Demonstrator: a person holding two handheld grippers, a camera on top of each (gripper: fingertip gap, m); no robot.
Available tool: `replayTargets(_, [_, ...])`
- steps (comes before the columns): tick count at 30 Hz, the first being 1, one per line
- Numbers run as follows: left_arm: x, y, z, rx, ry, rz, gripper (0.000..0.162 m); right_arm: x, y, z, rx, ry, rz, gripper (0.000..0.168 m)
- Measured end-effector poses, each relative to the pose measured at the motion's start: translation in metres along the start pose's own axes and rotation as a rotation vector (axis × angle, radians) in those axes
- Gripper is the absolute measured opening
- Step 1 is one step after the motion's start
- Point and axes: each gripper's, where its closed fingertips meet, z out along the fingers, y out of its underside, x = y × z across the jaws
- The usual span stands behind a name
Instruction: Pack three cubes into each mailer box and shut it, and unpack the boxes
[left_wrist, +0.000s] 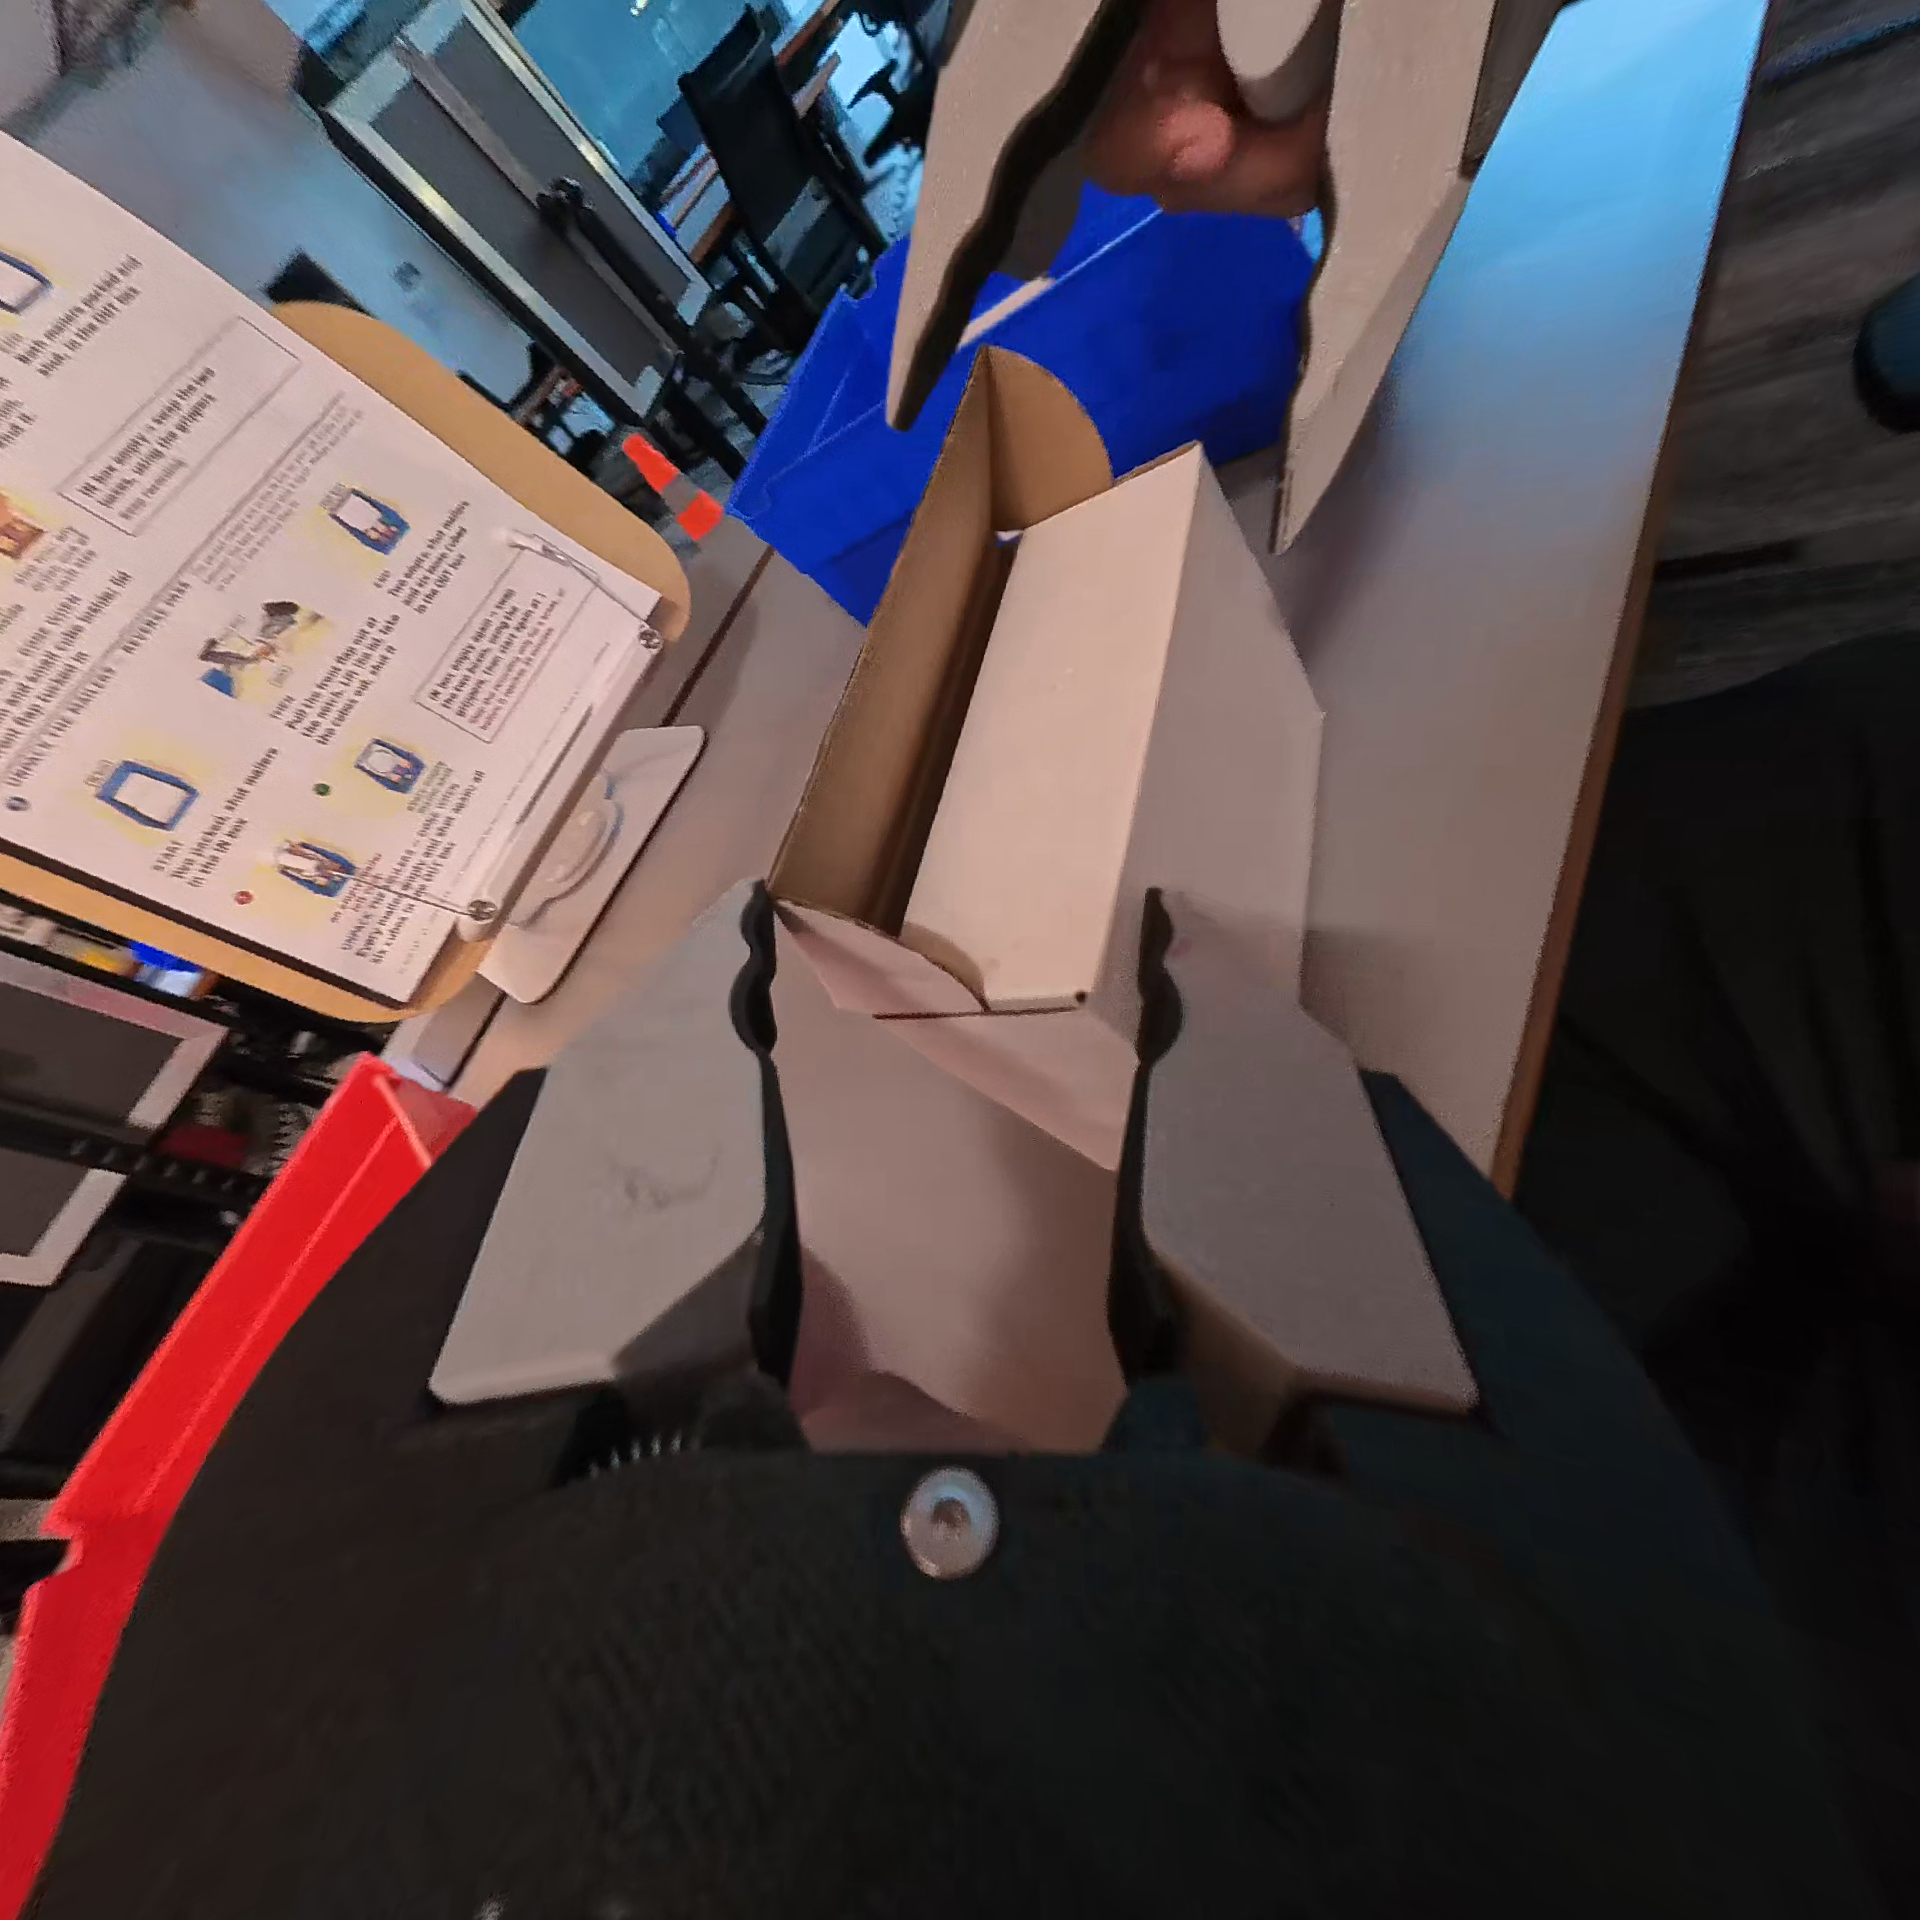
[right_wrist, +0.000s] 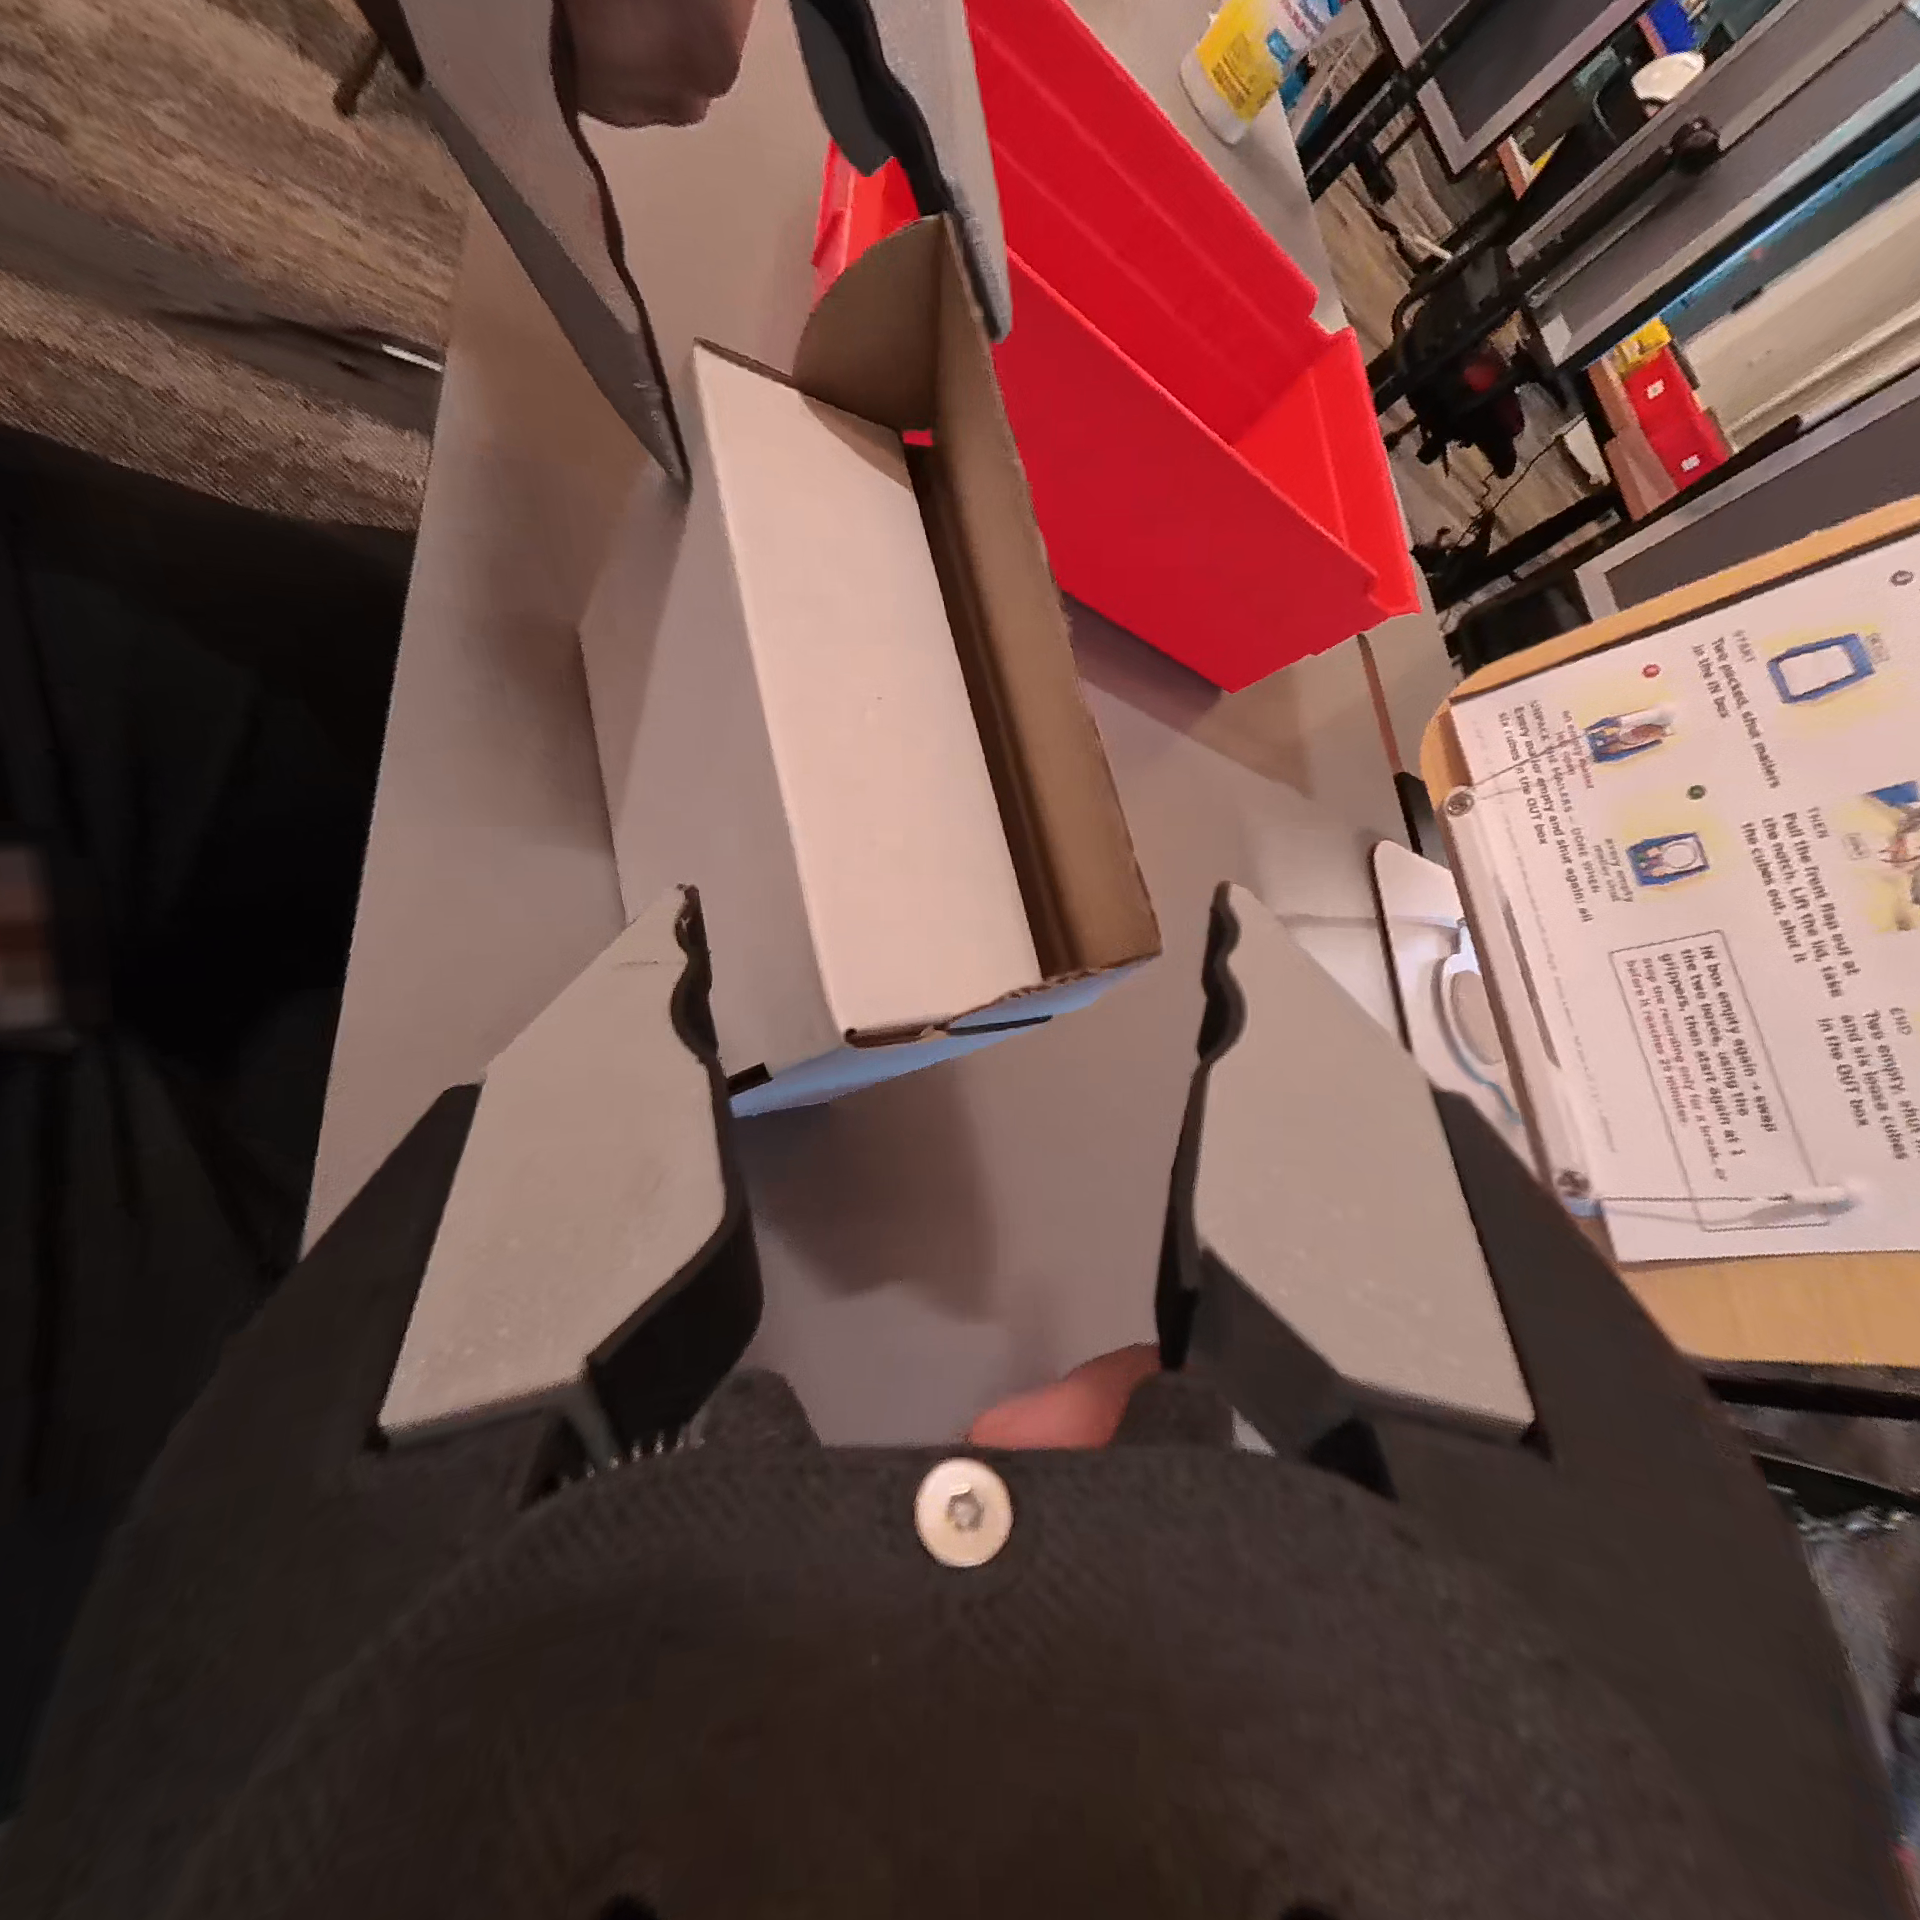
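Your left tool (left_wrist: 956, 914) has its two fingers closed onto the near end of the white mailer box (left_wrist: 1049, 748), one fingertip on each side wall, so the box is gripped across its width. The box lies on the grey counter (left_wrist: 1475, 644) with its lid raised a little; a narrow slot of brown interior shows along one long edge, and whether anything lies inside cannot be told. Your right tool (right_wrist: 951, 925) is spread wide and holds nothing; its fingertips stand just short of the box's other end, with bare counter between them. Beyond the box on one side sits the red bin (right_wrist: 1174, 416), close to the raised lid; on the other the blue bin (left_wrist: 1039, 395). The instruction sheet on its wooden board (left_wrist: 312, 644) stands off the counter's far edge.
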Motion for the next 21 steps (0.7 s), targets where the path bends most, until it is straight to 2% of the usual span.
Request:
replayTargets(4, [0.002,-0.002,0.002,0.037,-0.021,0.006,0.067,-0.003,0.001,0.004,-0.018,0.042,-0.083,0.079])
replayTargets(8, [0.008,-0.003,0.001,0.098,-0.038,0.03,0.05,-0.009,0.004,0.001,-0.022,0.075,-0.135,0.058])
replayTargets(11, [0.019,0.004,-0.002,0.071,-0.018,0.084,0.034,-0.022,0.012,0.001,-0.057,0.07,-0.211,0.061])
replayTargets(15, [0.025,0.015,0.0,-0.077,0.01,0.23,0.034,-0.035,0.021,0.004,-0.166,0.053,-0.312,0.067])
replayTargets(17, [0.025,0.017,0.0,-0.095,0.029,0.232,0.036,-0.04,0.021,0.003,-0.174,0.0,-0.252,0.074])
replayTargets(21, [0.025,0.016,0.0,-0.084,0.021,0.185,0.035,-0.04,0.014,0.002,-0.076,-0.025,-0.111,0.071])
